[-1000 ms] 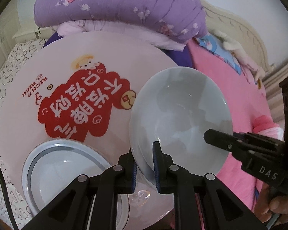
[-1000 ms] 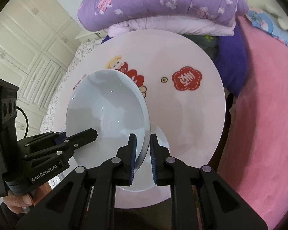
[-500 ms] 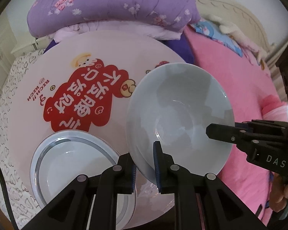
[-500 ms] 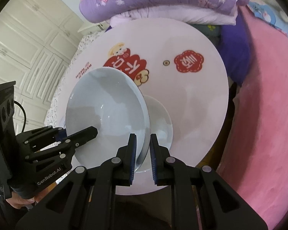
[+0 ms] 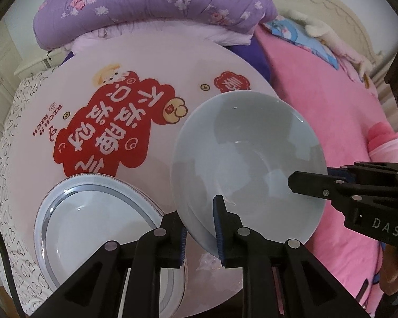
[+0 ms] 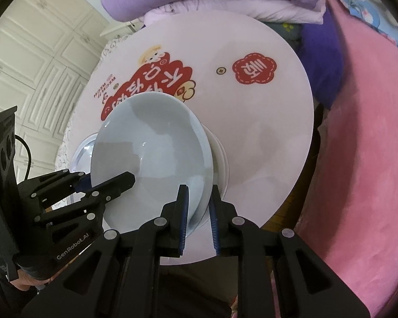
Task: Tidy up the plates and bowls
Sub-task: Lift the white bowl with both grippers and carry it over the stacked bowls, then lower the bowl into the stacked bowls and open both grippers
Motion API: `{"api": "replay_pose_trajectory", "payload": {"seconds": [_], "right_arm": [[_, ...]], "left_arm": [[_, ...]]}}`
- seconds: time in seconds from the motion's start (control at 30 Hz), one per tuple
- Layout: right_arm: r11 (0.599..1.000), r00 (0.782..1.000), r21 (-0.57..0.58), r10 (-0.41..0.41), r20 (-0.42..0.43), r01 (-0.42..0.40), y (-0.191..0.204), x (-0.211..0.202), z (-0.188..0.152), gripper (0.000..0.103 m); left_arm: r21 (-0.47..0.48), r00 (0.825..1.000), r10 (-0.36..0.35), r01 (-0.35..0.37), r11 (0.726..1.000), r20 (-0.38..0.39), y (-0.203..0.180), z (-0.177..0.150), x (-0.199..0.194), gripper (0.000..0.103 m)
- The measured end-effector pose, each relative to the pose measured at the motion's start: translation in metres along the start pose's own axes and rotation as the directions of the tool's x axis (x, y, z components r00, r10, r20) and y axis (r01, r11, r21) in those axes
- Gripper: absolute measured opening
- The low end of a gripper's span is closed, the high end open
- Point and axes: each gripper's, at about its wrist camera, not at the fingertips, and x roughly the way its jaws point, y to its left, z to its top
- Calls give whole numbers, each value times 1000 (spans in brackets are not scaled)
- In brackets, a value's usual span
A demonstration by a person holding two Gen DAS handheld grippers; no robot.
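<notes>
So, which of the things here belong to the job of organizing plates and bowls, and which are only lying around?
For the job:
- pale blue bowl, its rim held in the left gripper and the right gripper
- silver-rimmed plate on the round table
- white dish under the bowl

Just lying about:
- purple quilt
- pink blanket
- white wardrobe doors

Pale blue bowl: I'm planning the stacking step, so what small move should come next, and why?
Probably lower it while levelling: left claw and right claw pinch the rim of the pale blue bowl, and it sits tilted over the white bowl on the round table.
</notes>
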Motion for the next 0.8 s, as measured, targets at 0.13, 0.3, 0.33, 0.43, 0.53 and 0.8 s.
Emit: {"api": "replay_pose_trajectory", "payload": {"seconds": [0.13,0.3,0.33,0.43,0.53,0.8], "right_arm": [[1000,1000,3,3,-2,-3,0,-1,1,17],[1000,999,-6,-29,14,29,0,-5,1,18],[999,999,-6,-32,16,32,0,-5,1,18],[999,999,-7,-31,16,31,-1,-5,2,20],[1000,1000,-4,-24,19,24,-1,-7,2,27],[1000,994,11,-5,106,4,-1,-22,4,95]], "left_arm": [[14,1000,8,-9,1000,7,1,-1,3,17],[31,1000,21,-21,999,9,-1,-3,7,20],[35,1000,22,-22,999,11,-2,-4,8,20],[44,999,30,-31,999,14,-3,-5,9,23],[22,1000,20,-21,1000,15,1,-4,8,47],[-32,997,-2,4,999,76,23,-1,-12,81]]}}
